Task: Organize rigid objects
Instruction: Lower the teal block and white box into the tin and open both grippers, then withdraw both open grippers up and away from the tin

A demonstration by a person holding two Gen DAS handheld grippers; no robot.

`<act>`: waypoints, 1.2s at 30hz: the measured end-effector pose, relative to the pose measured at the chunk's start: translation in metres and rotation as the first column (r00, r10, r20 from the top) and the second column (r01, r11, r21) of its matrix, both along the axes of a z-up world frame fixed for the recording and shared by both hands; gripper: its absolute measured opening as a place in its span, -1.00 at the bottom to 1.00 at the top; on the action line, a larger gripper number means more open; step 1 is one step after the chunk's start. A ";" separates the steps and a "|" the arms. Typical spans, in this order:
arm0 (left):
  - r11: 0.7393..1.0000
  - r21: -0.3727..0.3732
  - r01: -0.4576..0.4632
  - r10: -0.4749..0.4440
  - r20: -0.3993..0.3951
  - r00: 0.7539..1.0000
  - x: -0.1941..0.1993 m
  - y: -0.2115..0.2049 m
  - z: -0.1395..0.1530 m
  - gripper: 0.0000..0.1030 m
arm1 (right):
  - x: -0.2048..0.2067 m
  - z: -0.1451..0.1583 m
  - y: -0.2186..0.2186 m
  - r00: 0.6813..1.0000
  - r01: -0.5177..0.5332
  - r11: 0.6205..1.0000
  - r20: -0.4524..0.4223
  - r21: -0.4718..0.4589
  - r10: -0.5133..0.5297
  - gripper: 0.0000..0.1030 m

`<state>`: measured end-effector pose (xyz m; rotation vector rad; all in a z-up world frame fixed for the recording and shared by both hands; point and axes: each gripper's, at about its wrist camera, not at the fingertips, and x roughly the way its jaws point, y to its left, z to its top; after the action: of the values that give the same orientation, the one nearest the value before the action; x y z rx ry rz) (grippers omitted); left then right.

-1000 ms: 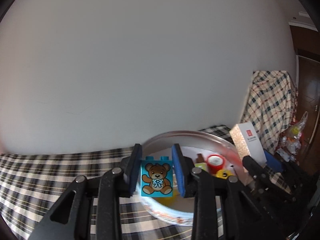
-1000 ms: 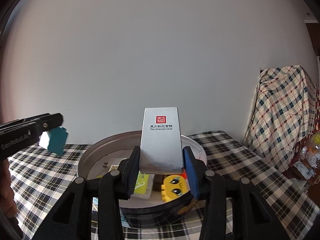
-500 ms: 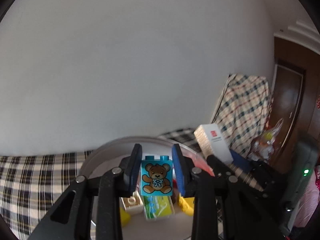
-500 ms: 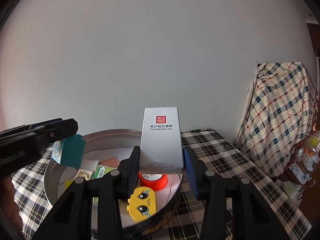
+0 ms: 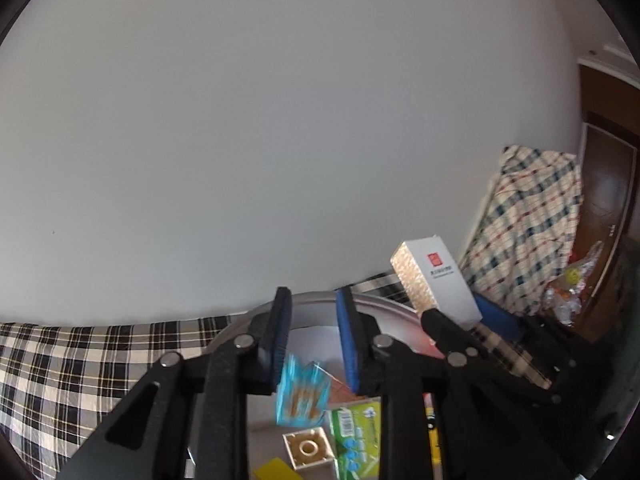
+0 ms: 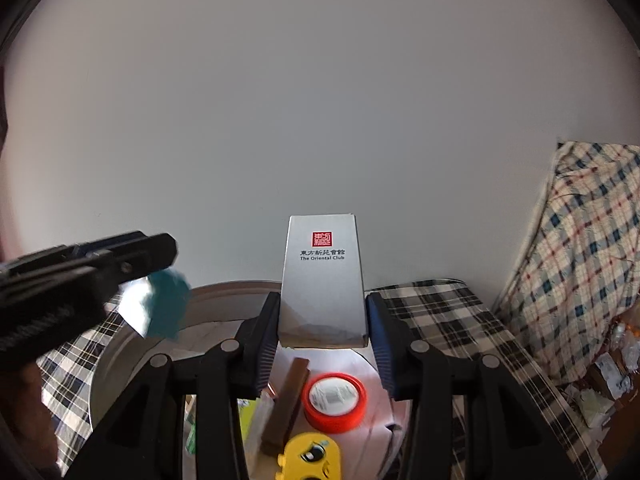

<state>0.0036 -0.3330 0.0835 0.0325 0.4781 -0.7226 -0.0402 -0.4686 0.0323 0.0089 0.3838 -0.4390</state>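
Half a second ago the left tongs (image 5: 312, 340) clamped the teddy-bear block (image 5: 304, 394); now they gape and the blurred block drops toward the round metal tin (image 6: 224, 300), clear of both pads. Right tongs (image 6: 322, 328) grip the grey card box (image 6: 322, 276) above that tin, which already holds a red lid (image 6: 334, 402), green packet (image 5: 356, 436) and others; I judge this box is left.

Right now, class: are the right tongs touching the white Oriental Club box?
Touching. The right wrist view shows the white box upright between the right tongs, both pads pressed against its lower sides.
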 end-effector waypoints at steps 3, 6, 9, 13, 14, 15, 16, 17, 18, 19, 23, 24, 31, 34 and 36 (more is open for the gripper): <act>1.000 0.004 -0.006 0.006 -0.020 1.000 0.005 -0.005 -0.003 -0.57 | 0.012 0.004 -0.002 1.000 -0.010 1.000 -0.030 0.003 0.010 -0.12; 0.998 0.054 -0.037 0.039 -0.034 0.999 0.012 -0.014 -0.009 -0.57 | 0.026 0.004 -0.006 0.996 -0.032 0.999 -0.085 0.044 0.036 -0.12; 0.993 0.099 -0.060 0.068 -0.086 0.994 0.021 -0.021 -0.019 -0.57 | 0.048 -0.003 -0.011 0.977 -0.052 0.991 -0.199 0.122 0.076 -0.12; 0.983 0.162 -0.084 0.100 -0.095 0.990 0.028 -0.024 -0.032 -0.57 | 0.067 -0.018 -0.011 0.947 -0.051 0.990 -0.309 0.132 0.090 -0.12; 0.981 0.170 -0.091 0.108 -0.091 0.990 0.028 -0.024 -0.034 -0.57 | 0.069 -0.021 -0.011 0.943 -0.051 0.990 -0.320 0.133 0.091 -0.11; 0.979 0.179 -0.096 0.113 -0.084 0.990 0.029 -0.024 -0.035 -0.57 | 0.072 -0.024 -0.011 0.938 -0.053 0.988 -0.333 0.142 0.098 -0.11; 0.976 0.192 -0.104 0.120 -0.073 0.990 0.028 -0.024 -0.037 -0.57 | 0.075 -0.028 -0.011 0.931 -0.067 0.984 -0.344 0.165 0.121 -0.11; 0.973 0.199 -0.115 0.130 -0.060 0.990 0.027 -0.023 -0.037 -0.53 | 0.078 -0.031 -0.012 0.924 -0.073 0.980 -0.358 0.185 0.137 -0.11; 0.971 0.202 -0.127 0.140 -0.051 0.989 0.025 -0.021 -0.038 -0.35 | 0.078 -0.032 -0.014 0.920 -0.074 0.976 -0.364 0.205 0.146 -0.11; 0.971 0.200 -0.131 0.145 -0.053 0.988 0.026 -0.020 -0.037 -0.18 | 0.078 -0.033 -0.017 0.920 -0.080 0.970 -0.358 0.230 0.161 -0.10; 0.975 0.156 -0.157 0.170 -0.070 0.983 0.024 -0.008 -0.031 0.65 | 0.071 -0.032 -0.021 0.929 -0.068 0.967 -0.339 0.244 0.151 0.44; 0.975 0.156 -0.159 0.171 -0.066 0.983 0.023 -0.007 -0.029 0.75 | 0.069 -0.030 -0.021 0.932 -0.069 0.967 -0.329 0.247 0.150 0.48; 0.969 0.186 -0.165 0.174 -0.029 0.984 0.008 -0.005 -0.022 1.00 | 0.045 -0.021 -0.014 0.945 -0.036 0.980 -0.311 0.195 0.097 0.66; 0.967 0.190 -0.167 0.181 -0.056 0.982 0.008 -0.002 -0.023 1.00 | 0.036 -0.024 -0.013 0.945 -0.012 0.984 -0.321 0.177 0.069 0.67; 0.966 0.196 -0.169 0.184 -0.064 0.981 0.007 -0.001 -0.025 0.99 | 0.030 -0.026 -0.014 0.945 0.000 0.983 -0.320 0.183 0.060 0.67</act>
<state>0.0104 -0.3339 0.0590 0.1377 0.6197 -0.5028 -0.0098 -0.4828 0.0068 0.1088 0.7479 -0.3740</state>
